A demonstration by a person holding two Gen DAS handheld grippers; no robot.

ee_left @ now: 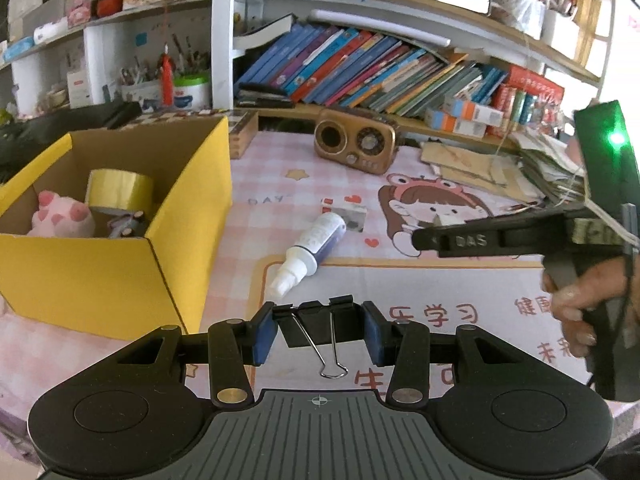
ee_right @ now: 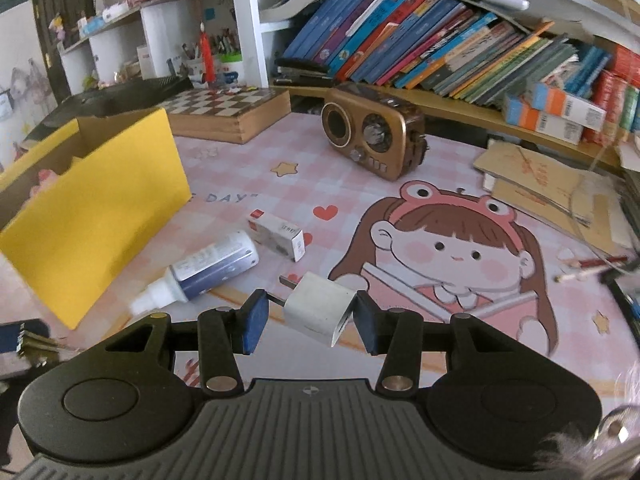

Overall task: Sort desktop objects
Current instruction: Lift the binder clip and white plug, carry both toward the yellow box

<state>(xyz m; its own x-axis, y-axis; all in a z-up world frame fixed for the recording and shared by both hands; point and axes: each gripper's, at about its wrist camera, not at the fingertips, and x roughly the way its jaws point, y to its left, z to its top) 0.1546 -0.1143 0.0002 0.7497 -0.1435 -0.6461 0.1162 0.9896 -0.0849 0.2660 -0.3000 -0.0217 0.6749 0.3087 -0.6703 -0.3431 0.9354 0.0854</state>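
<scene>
The yellow box (ee_left: 116,276) sits at the far left with tape (ee_left: 120,192) inside. The left gripper (ee_left: 320,334) is clamped on a black clip (ee_left: 316,322). A bottle (ee_right: 208,266) lies nearby. The right gripper (ee_right: 310,320) pinches a white plug (ee_right: 318,308).

both tongs (ee_left: 319,330) (ee_right: 307,322) clamped, angled downward
</scene>
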